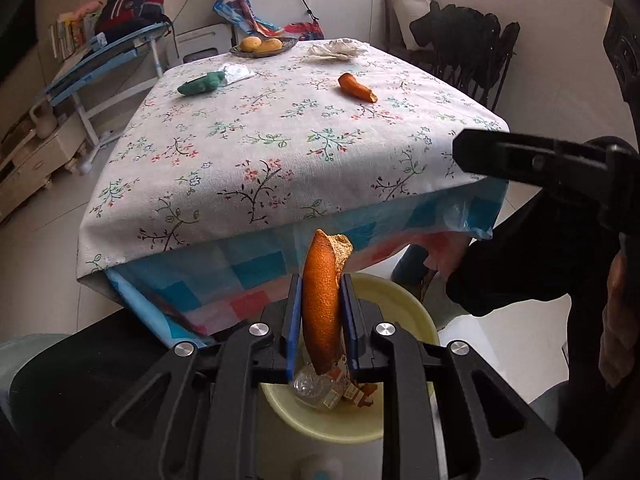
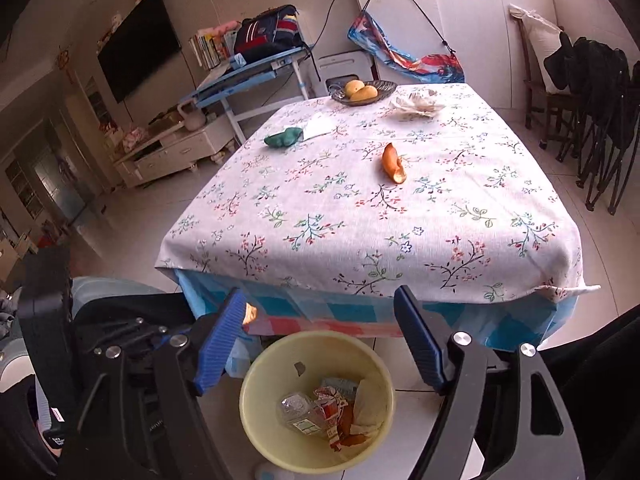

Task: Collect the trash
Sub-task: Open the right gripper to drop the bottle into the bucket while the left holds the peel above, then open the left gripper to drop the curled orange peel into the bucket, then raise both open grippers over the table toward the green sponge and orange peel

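Orange peel (image 1: pixel 322 304), a long curled strip of it, stands clamped between the blue pads of my left gripper (image 1: pixel 321 312), which I hold directly above the pale yellow bin (image 2: pixel 256 384). From the left wrist view the peel's lower tip hangs over the bin's mouth, and its upper end rises in front of the checked blue and red cloth that hangs below the near table edge. My right gripper (image 2: pixel 320 336) is spread wide with nothing between its pads, also poised above the bin and a little toward the table side of it. Inside the bin lie a crushed clear plastic bottle (image 2: pixel 298 408), a torn red and white wrapper (image 2: pixel 334 400) and some pale crumpled paper. The bin stands on the tiled floor just in front of the table (image 2: pixel 440 208), which is covered by a floral cloth. Beyond the bin, on that cloth, a second orange peel piece (image 2: pixel 393 163) lies near the middle; farther back sit a green crumpled item (image 2: pixel 285 137) beside a white wrapper (image 2: pixel 319 125), a crumpled white bag (image 2: pixel 416 103), and a fruit dish (image 2: pixel 364 91) at the far edge.
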